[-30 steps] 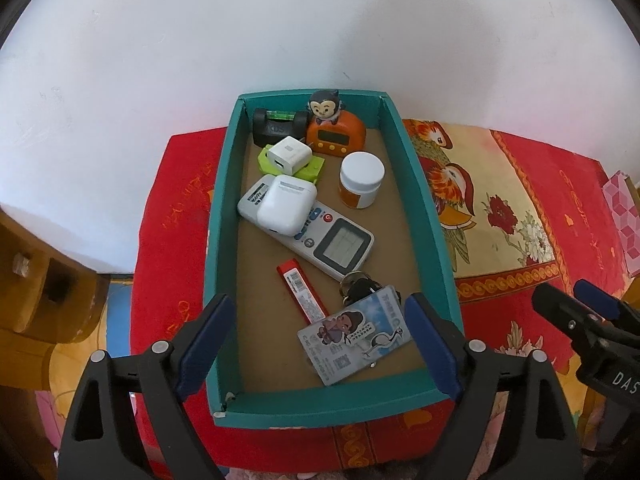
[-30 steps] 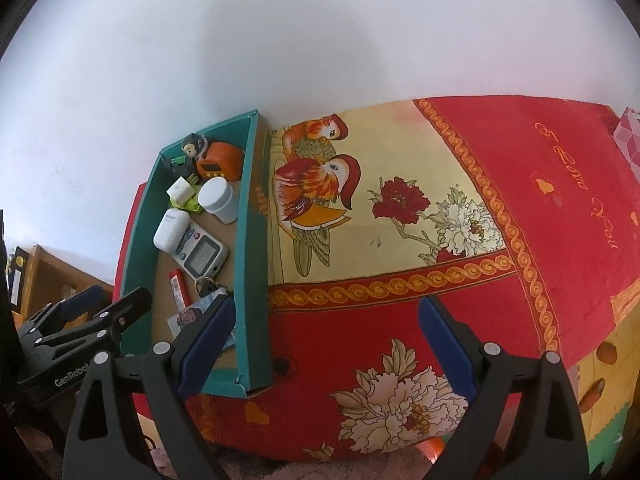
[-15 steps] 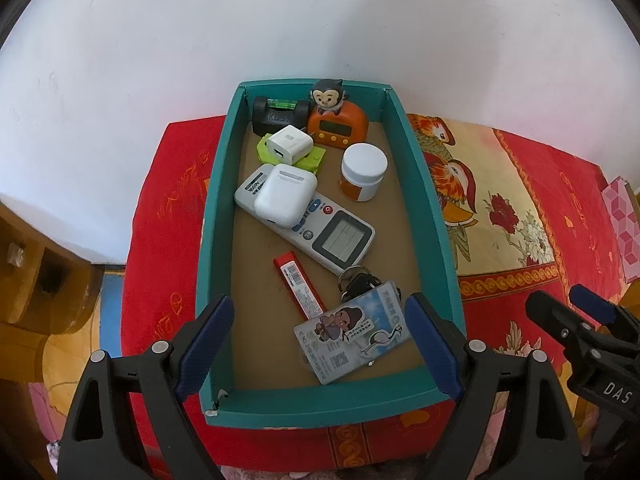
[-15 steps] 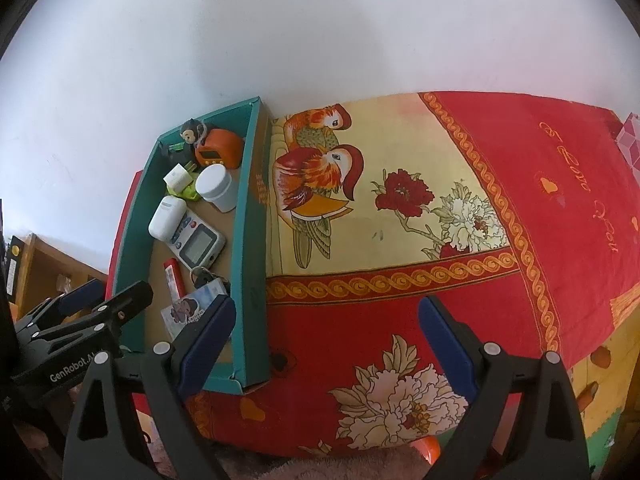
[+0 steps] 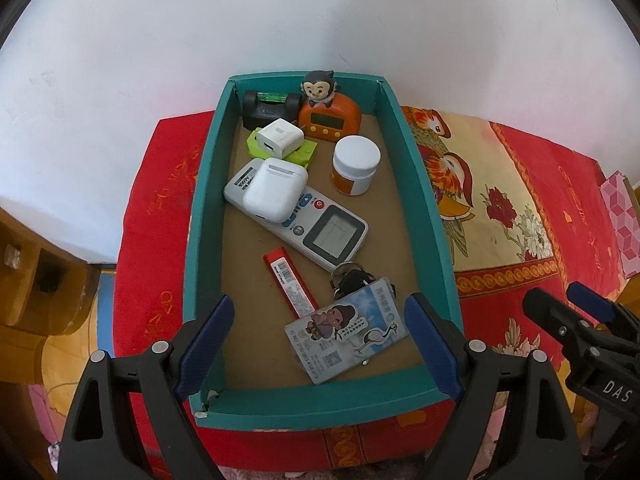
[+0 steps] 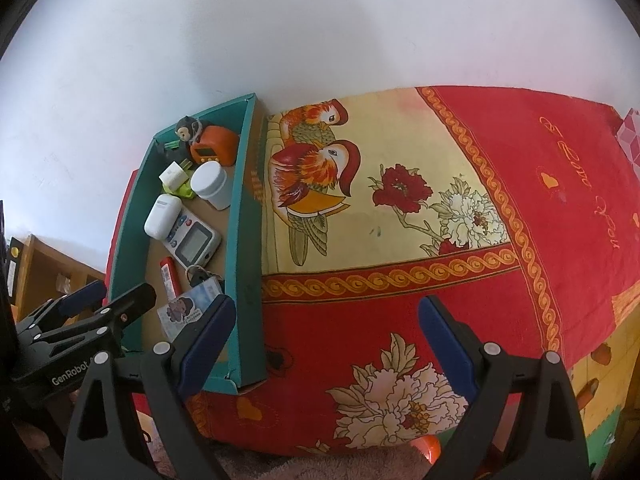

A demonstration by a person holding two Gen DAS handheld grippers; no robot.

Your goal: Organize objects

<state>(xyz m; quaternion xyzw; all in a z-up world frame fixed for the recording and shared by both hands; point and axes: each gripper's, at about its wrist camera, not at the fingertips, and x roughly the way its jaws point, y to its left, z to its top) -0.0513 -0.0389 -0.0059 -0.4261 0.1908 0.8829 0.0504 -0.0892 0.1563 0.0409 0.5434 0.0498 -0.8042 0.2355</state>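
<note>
A teal cardboard tray [image 5: 420,184] sits on a red and yellow cloth printed with mandarin ducks and flowers [image 6: 400,208], its far end against a white wall [image 5: 280,20]. The left gripper [image 5: 316,344] hovers over the tray's near end, its blue-padded fingers [image 5: 208,336] spread wide and holding nothing; the tray's near end lies between them. Inside the tray, at 12 o'clock from the gripper, an orange digital timer with a monkey figure on top [image 5: 329,114] stands at the far wall, and a small black dumbbell with a green bar [image 5: 271,105] lies just to its left at 11 o'clock. In front of them a white charger cube [image 5: 279,138] rests on a lime-green piece [image 5: 302,153], and a white-capped orange jar [image 5: 355,165] stands upright toward 1 o'clock. A white earbud case [image 5: 275,189] lies on the far end of a white remote control with a screen [image 5: 320,226], which lies diagonally across the middle. Nearer, a slim red box with a barcode label [image 5: 289,280] lies beside a bunch of keys [image 5: 352,278], which touches an illustrated card in a clear holder [image 5: 347,330] near the tray's front wall. The right gripper [image 6: 326,336] hangs over the bare cloth at 3 o'clock from the tray, its fingers [image 6: 444,336] likewise spread apart and empty, the left one overlapping the tray's right wall in view.
</note>
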